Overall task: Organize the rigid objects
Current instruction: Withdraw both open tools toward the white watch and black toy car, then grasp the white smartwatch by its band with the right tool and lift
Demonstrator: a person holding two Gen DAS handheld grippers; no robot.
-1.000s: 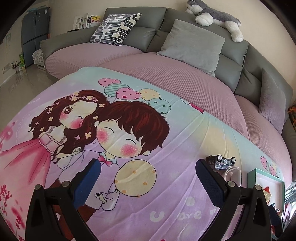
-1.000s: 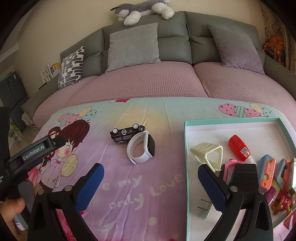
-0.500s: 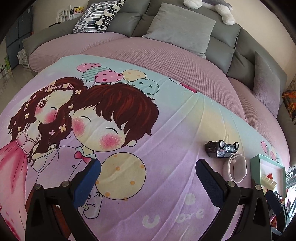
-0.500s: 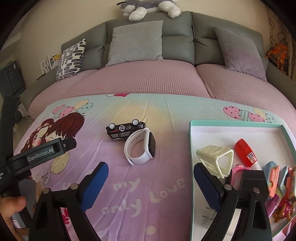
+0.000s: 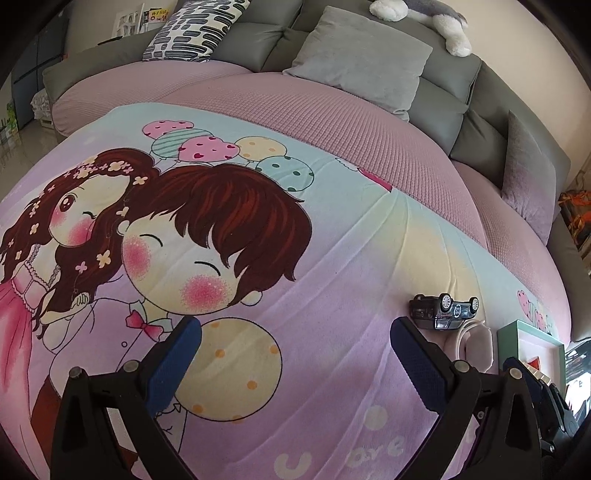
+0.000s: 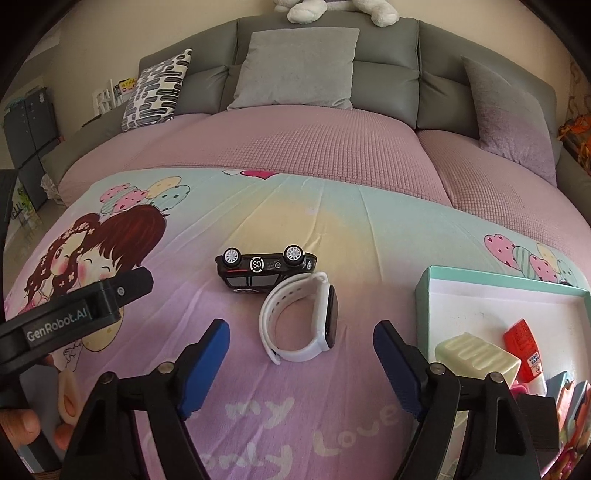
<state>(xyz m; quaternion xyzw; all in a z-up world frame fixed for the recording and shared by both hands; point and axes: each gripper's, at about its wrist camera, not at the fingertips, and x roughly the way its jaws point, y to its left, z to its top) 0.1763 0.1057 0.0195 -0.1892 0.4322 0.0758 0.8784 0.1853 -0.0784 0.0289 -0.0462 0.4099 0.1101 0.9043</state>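
A black toy car point(image 6: 266, 266) lies upside down on the cartoon blanket, touching a white smartwatch point(image 6: 328, 314) just in front of it. My right gripper point(image 6: 300, 330) hovers close over the watch; its blue fingertips flank the strap without touching and the jaws are closing. A teal-rimmed white box point(image 6: 480, 275) at the right holds a pale green holder point(image 6: 476, 356), a red tube point(image 6: 522, 339) and several small items. My left gripper point(image 5: 295, 328) stands open over the printed balloon, nothing between its pads. The car point(image 5: 443, 310) and watch point(image 5: 476, 343) lie to its right.
The blanket covers a pink sofa seat with a grey cushion point(image 6: 295, 66), a patterned cushion point(image 6: 155, 92) and a lilac cushion point(image 6: 513, 122) at the back. A plush dog point(image 5: 424, 18) lies on the backrest. A hand point(image 6: 18, 424) holds the left gripper's body point(image 6: 74, 317).
The right gripper has moved left and down, from beside the box to over the watch, and its jaws have narrowed. The left gripper has dipped toward the blanket, still open.
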